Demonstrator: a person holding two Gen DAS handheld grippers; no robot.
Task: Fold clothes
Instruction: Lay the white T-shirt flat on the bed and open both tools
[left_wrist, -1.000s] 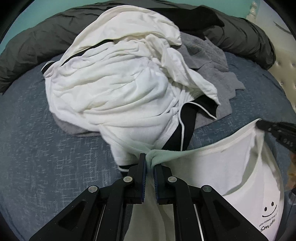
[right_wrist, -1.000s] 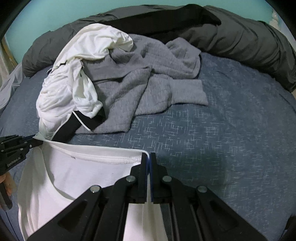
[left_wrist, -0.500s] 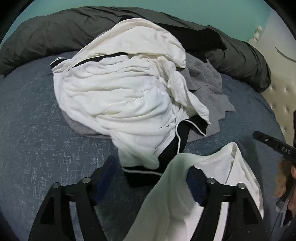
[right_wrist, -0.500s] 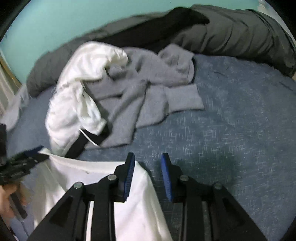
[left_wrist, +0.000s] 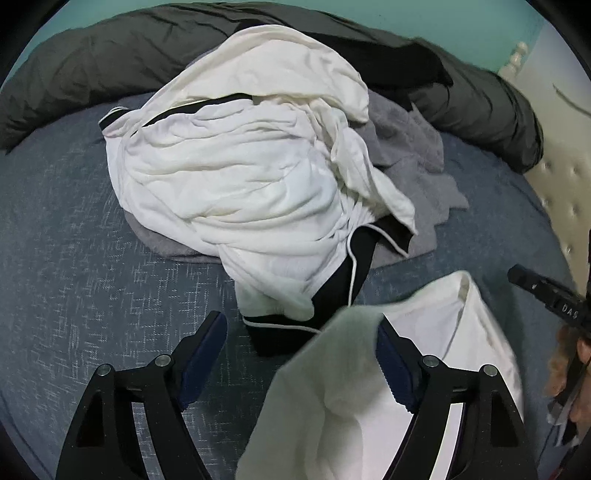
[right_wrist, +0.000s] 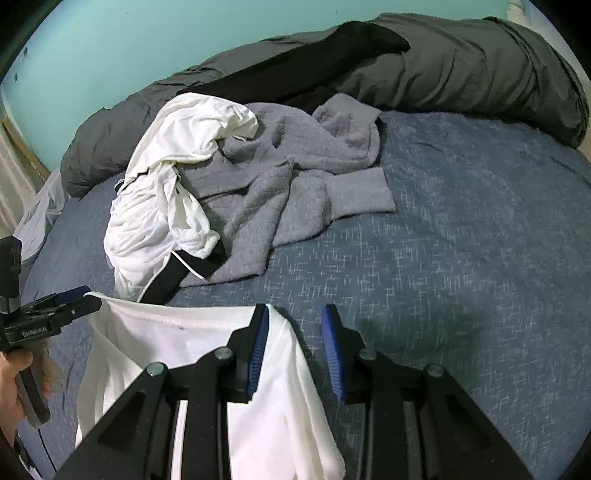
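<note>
A: Checking your left gripper (left_wrist: 299, 347) first: fingers spread wide, nothing pinched. White T-shirt (left_wrist: 413, 369) drapes over the right finger and hangs slack between the jaws.

B: And your right gripper (right_wrist: 295, 347)?

A: Spread too, gap clear between the blue pads (right_wrist: 334, 347). T-shirt fabric lies against the outside of its left finger, not clamped. Shirt hem runs left from there toward the tip of your left gripper in the right wrist view.

B: Where's the T-shirt overall?

A: Near edge of the blue bedsheet (right_wrist: 461, 240), between your two grippers, bunched and loose. Cannot tell how much of it rests flat on the bed.

B: Rest of the pile?

A: White garment with black trim (left_wrist: 240, 177) heaped mid-bed, just beyond the T-shirt, lying on top of a grey sweater (right_wrist: 295, 177). Sweater sleeve stretches right across the sheet. Dark grey duvet (right_wrist: 461, 70) bunched along the far side, black cloth (right_wrist: 332, 51) draped on it. Your hand (right_wrist: 14, 384) shows at the left edge.
</note>
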